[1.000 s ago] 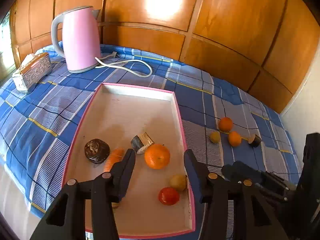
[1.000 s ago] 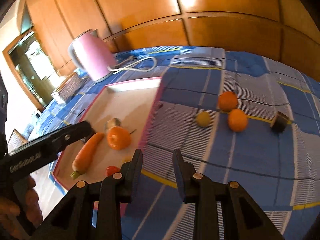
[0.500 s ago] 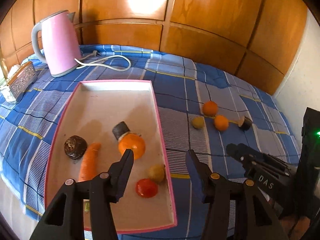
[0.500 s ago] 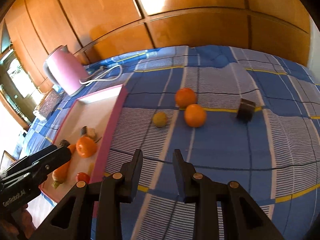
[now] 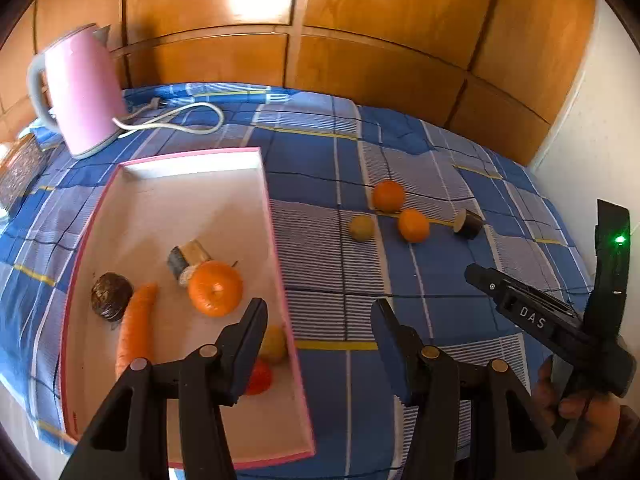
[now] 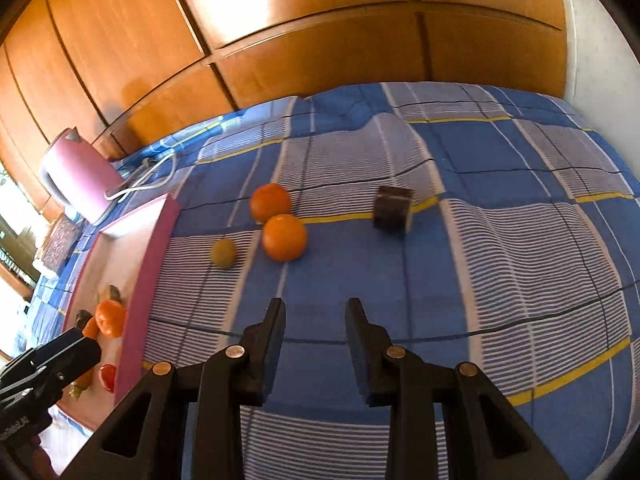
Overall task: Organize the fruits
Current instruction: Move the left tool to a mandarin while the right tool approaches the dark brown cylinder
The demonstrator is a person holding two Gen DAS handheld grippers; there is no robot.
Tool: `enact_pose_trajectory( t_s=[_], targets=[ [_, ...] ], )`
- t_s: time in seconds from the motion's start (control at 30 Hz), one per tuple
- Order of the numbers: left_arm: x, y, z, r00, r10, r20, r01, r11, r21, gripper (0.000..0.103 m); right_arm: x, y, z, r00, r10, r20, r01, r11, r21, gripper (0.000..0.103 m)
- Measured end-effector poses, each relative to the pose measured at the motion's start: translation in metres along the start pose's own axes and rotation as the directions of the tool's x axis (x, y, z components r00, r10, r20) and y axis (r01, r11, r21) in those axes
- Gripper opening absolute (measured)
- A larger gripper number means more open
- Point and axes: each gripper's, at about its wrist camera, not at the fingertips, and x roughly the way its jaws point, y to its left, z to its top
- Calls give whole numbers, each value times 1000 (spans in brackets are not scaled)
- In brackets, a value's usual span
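A pink-rimmed white tray [image 5: 224,164] lies on the blue checked cloth. It holds an orange [image 5: 215,288], a carrot [image 5: 134,328], a dark round fruit [image 5: 111,296], a cut dark piece [image 5: 187,260], a yellowish fruit [image 5: 274,344] and a red tomato [image 5: 259,378]. On the cloth to its right lie two oranges [image 6: 270,202] [image 6: 284,237], a small green-yellow fruit [image 6: 223,253] and a dark cut piece [image 6: 393,209]. My left gripper [image 5: 320,316] is open and empty over the tray's right rim. My right gripper [image 6: 316,312] is open and empty, short of the loose oranges.
A pink kettle [image 5: 82,92] with a white cord [image 5: 180,118] stands behind the tray. A silver box [image 5: 20,160] is at the far left. Wooden panels back the surface, with a white wall [image 5: 592,140] at the right.
Both grippers have swung to the right, away from the tray. The right gripper now faces the loose fruit on the cloth. Both stay open and empty.
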Motion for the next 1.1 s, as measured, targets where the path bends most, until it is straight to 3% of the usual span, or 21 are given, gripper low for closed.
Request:
enact_pose_trajectory(
  t_s=[0.33,0.57,0.7,1.1],
  targets=[
    [23,-33,11,997,-70,-37,72,995,75,48,-1,-26,2,999,-49,10,49,998,30,31],
    [44,-41,20,993,-96,-74,101,993,61,48,3,-37,14,998,-52,20,52,998,23,31],
    [52,-43,22,991,-104,-88,109,993,55,48,10,-40,29,999,-33,23,33,999,22,38],
    [74,-50,28,986,-127,-111,133,990,50,48,52,-39,58,997,-76,4,76,997,-3,39]
  ],
)
